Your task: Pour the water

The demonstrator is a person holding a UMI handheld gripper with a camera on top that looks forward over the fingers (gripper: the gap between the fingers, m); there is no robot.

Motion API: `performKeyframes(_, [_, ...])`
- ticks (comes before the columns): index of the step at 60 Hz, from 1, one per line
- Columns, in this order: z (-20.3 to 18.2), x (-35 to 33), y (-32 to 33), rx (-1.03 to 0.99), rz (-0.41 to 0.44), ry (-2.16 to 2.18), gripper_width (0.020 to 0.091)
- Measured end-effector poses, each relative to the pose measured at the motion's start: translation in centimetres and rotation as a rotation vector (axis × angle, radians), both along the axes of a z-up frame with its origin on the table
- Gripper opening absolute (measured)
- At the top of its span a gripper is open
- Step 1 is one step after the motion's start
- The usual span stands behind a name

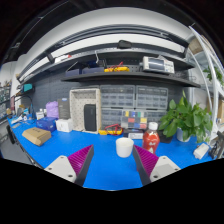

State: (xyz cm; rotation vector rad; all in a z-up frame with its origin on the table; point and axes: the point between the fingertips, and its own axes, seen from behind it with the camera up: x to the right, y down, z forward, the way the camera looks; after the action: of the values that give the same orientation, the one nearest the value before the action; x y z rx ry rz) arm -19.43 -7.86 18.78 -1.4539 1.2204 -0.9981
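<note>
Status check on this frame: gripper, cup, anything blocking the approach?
Gripper open, holding nothing. White cup upright on blue table, ahead of the fingers, not between them. Path to cup clear; red-capped bottle stands just beyond, to its right.

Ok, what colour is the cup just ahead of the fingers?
White; the cup stands on the blue table, seen in the gripper view.

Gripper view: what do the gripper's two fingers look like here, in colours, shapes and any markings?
The gripper shows two fingers. Each has a pale, whitish angular outer body and a magenta-purple pad on its inner face: left finger, right finger. Both taper toward their tips over the blue table. No cables or markings can be made out, and no hand or sleeve is in view.
</note>
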Motion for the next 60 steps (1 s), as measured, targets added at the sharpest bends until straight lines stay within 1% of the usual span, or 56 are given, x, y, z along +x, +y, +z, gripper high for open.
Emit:
performKeyframes(6, [-1.7, -0.4, -3.4, -0.013, -0.068, -0.007, 0.0803])
performKeyframes(7, [-1.4, 0.1, -3.4, -0.016, -0.085, -0.008, 0.0804])
performKeyframes(8, [-2.4, -0.5, -5.0, -0.019, -0.095, -0.012, 0.0802])
performKeyframes(10, [-3.1, -0.5, -6.7, -0.024, -0.129, -0.016, 0.0804])
performKeyframes(16, [-4.4, 0.0, -10.7, -0.029, -0.224, -0.036, 0.0799])
performKeyframes(20, [-5.4, 1.0, -12.3, -0.022, -0.254, -0.046, 0.0785])
performKeyframes(23, [-6.0, 2.2, -12.9, -0.007, -0.256, -0.049, 0.0784])
performKeyframes(32, [-8.2, 6.7, -13.3, 0.019, -0.219, -0.034, 0.0793])
performKeyframes(41, [-9.9, 11.1, -13.8, -0.001, -0.217, -0.024, 0.0829])
performKeyframes(47, [-10.4, 13.0, -13.6, 0.009, -0.217, -0.023, 0.0824])
performKeyframes(54, [-9.2, 14.3, -13.7, 0.009, -0.228, -0.08, 0.0731])
performKeyframes(58, [-8.9, 14.6, -13.5, -0.007, -0.23, -0.084, 0.0653])
performKeyframes(59, [-8.9, 14.7, -13.5, -0.009, -0.23, -0.085, 0.0654])
performKeyframes(60, [-8.9, 14.9, -13.4, -0.012, -0.23, -0.084, 0.0589])
